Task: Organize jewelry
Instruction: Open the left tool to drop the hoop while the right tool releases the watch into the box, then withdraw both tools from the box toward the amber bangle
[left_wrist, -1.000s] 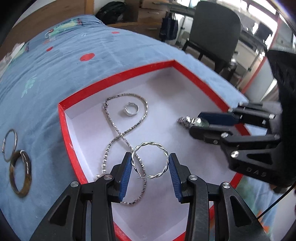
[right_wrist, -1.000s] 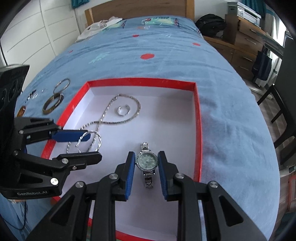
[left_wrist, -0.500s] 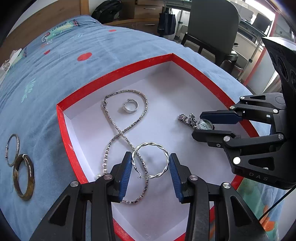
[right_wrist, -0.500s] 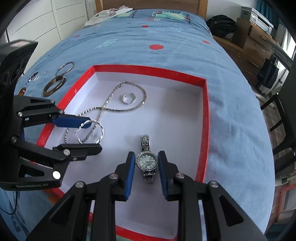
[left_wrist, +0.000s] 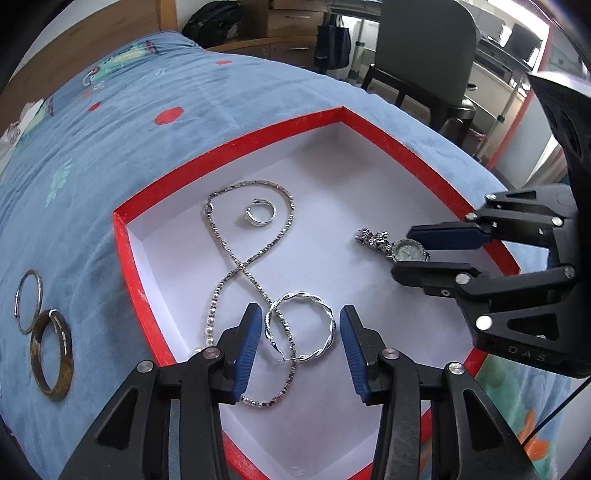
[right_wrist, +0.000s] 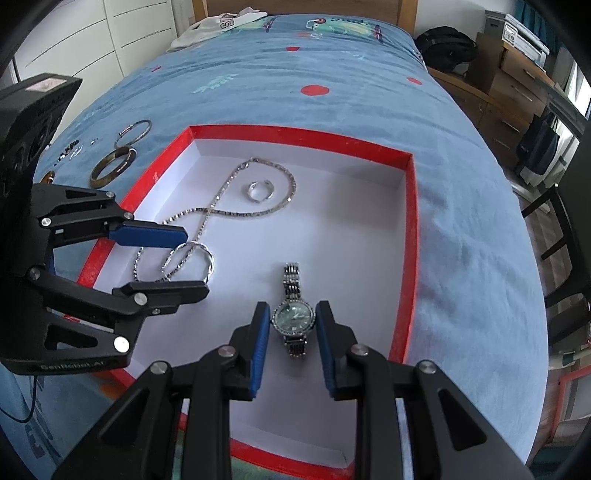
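Four pieces in the red box (right_wrist: 413, 236): one necklace (left_wrist: 236, 266), one ring (left_wrist: 260, 216), one hoop earring (left_wrist: 301, 326), one watch (right_wrist: 293, 314).
Each hand-held gripper, left (left_wrist: 297, 347) and right (right_wrist: 291, 339), stands apart, straddling earring and watch untouched; two bangles (left_wrist: 51, 354) lie on the bed (right_wrist: 332, 55) outside the box's left edge.

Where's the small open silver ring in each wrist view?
Left wrist: small open silver ring sits upper centre, inside the top loop of the silver chain necklace.
Right wrist: same ring upper centre, inside the necklace's far loop.
Shared landmark: the red-rimmed white box.
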